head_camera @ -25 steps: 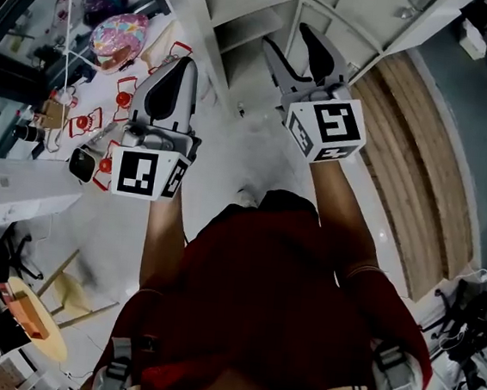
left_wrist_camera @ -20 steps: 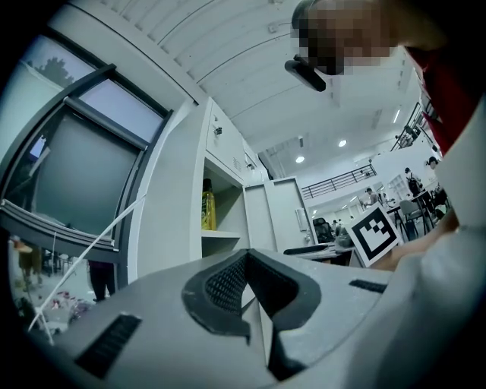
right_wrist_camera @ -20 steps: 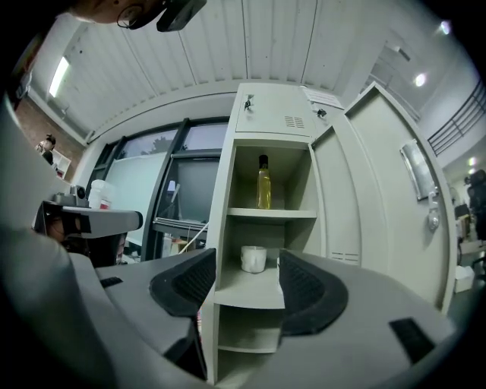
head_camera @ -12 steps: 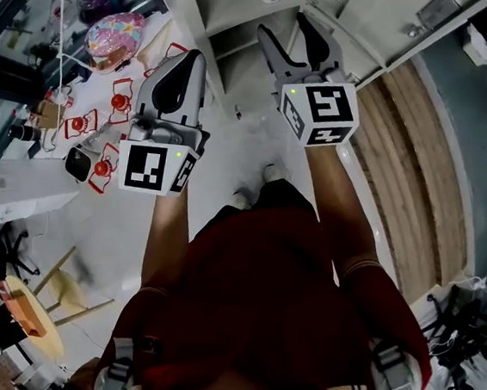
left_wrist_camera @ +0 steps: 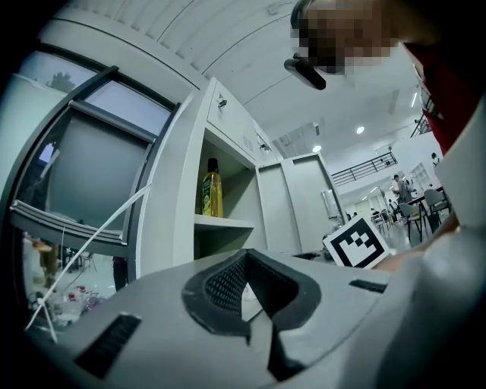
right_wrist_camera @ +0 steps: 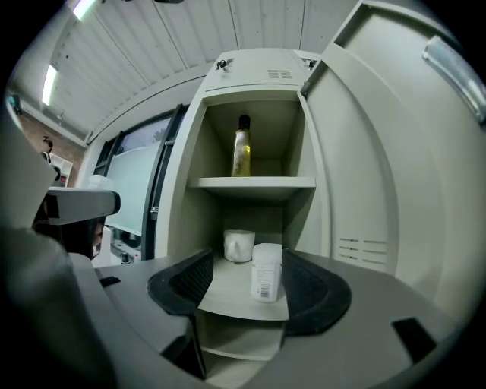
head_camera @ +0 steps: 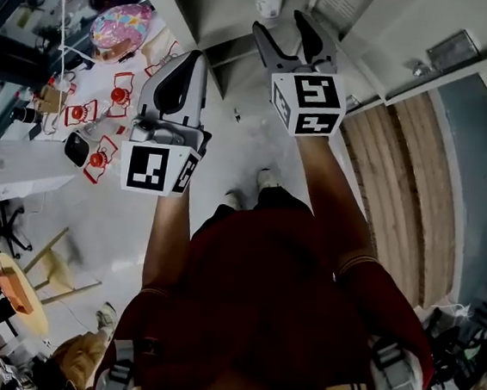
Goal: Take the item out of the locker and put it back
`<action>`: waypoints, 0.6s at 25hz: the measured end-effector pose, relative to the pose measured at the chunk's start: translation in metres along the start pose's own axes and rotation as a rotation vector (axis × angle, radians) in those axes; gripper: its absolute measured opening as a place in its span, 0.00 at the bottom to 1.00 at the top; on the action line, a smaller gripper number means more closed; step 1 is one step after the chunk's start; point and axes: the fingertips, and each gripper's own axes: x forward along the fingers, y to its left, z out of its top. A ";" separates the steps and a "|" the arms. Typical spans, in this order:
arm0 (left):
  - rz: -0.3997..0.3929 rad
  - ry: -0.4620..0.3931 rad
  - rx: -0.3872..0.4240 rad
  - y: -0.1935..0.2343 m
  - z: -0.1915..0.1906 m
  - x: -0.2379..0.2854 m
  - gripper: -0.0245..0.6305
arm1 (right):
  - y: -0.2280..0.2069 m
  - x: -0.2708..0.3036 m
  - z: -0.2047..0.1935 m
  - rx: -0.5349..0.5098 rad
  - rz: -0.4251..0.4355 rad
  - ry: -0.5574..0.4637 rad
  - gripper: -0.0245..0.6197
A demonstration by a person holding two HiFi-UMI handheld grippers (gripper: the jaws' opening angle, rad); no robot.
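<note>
An open white locker (right_wrist_camera: 250,99) faces me. A white bottle (right_wrist_camera: 266,272) and a white roll (right_wrist_camera: 238,245) stand on its middle shelf, and a yellow bottle (right_wrist_camera: 241,152) on the top shelf. My right gripper (right_wrist_camera: 247,277) points at the middle shelf, short of the white bottle. Its jaws are opening and nothing is between the pads. In the head view, the right gripper (head_camera: 282,29) hovers at the locker's mouth. My left gripper (head_camera: 186,63) hangs to its left, shut and empty. The left gripper view sees that gripper (left_wrist_camera: 249,266) beside the locker, with the yellow bottle (left_wrist_camera: 212,188) above.
The locker door (right_wrist_camera: 395,152) stands swung open on the right. At the left a table (head_camera: 157,29) carries a pink patterned item (head_camera: 118,28) and several red-and-white pieces (head_camera: 92,157). A white box (head_camera: 12,170) and a wooden stool (head_camera: 21,296) stand lower left.
Both grippers have moved up toward the locker, the right one closer to the shelves. The right jaws stand slightly wider than before.
</note>
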 end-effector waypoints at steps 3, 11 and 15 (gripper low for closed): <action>0.022 0.015 0.002 -0.002 -0.007 0.012 0.05 | -0.010 0.016 -0.006 0.007 0.015 0.011 0.44; 0.092 0.043 0.012 -0.005 -0.020 0.038 0.05 | -0.024 0.051 -0.023 0.022 0.070 0.052 0.46; 0.135 0.059 0.014 -0.004 -0.026 0.040 0.05 | -0.024 0.066 -0.031 0.024 0.088 0.070 0.46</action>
